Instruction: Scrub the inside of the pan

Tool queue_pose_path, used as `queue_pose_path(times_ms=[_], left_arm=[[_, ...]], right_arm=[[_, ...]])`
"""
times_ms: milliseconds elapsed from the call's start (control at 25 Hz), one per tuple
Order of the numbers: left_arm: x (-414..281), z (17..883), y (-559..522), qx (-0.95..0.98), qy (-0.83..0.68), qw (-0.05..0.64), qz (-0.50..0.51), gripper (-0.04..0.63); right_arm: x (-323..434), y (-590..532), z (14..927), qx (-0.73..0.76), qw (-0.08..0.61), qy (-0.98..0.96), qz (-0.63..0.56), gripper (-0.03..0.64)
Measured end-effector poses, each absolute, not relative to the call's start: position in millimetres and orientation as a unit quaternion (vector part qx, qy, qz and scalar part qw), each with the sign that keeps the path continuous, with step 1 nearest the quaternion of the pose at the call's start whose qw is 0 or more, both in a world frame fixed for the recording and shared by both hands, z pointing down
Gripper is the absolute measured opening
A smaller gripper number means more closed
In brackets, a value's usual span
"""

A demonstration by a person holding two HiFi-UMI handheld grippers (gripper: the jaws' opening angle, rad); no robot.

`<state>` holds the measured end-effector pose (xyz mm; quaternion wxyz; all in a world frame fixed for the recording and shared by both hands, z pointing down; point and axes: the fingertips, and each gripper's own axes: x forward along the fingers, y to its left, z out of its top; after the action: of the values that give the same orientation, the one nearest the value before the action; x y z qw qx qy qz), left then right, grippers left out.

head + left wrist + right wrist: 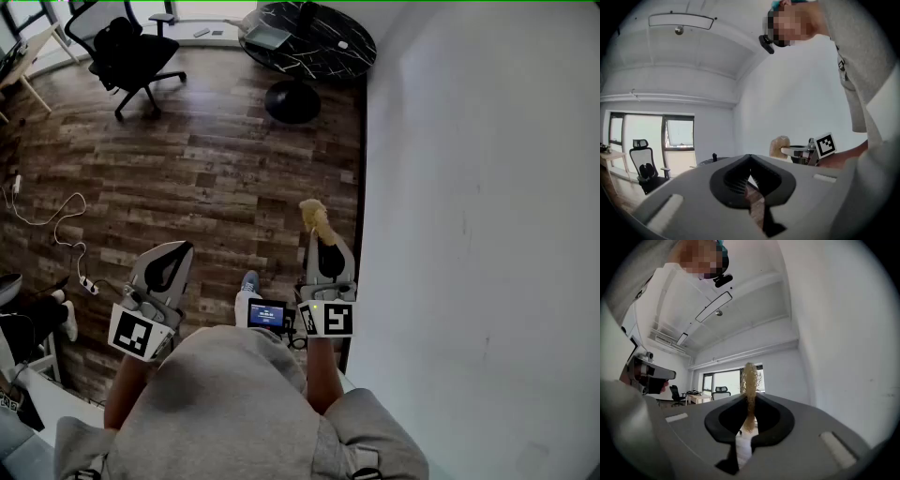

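Note:
No pan shows in any view. A yellowish scrubbing pad (316, 220) sticks out of my right gripper (323, 246), which is shut on it and held level beside the white wall. In the right gripper view the scrubbing pad (750, 392) stands upright, pinched between the jaws. My left gripper (165, 271) is shut with nothing in it, held level over the wooden floor. In the left gripper view my left gripper (749, 177) has its jaws together, and the right gripper's scrubbing pad (779, 146) appears at the right.
A white wall (478, 206) runs along the right. A black office chair (131, 54) and a round dark table (309, 42) stand at the far end of the wooden floor (206, 169). A white cable (56, 225) lies at the left. The person's grey top (234, 412) fills the bottom.

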<state>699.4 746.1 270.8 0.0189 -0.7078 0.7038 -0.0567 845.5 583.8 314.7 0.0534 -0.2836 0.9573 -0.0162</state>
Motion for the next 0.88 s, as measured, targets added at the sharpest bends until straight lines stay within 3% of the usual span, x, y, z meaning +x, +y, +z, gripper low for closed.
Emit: queue_pose_path(times_ms=[480, 880], left_arm=[[598, 306, 614, -0.701, 0.712, -0.036, -0.029, -0.003], [460, 339, 469, -0.747, 0.662, -0.057, -0.024, -0.003]], right_arm=[[741, 459, 318, -0.248, 0.041, 0.968, -0.015, 0.051], [613, 343, 320, -0.286, -0.007, 0.958, 0.031, 0.052]])
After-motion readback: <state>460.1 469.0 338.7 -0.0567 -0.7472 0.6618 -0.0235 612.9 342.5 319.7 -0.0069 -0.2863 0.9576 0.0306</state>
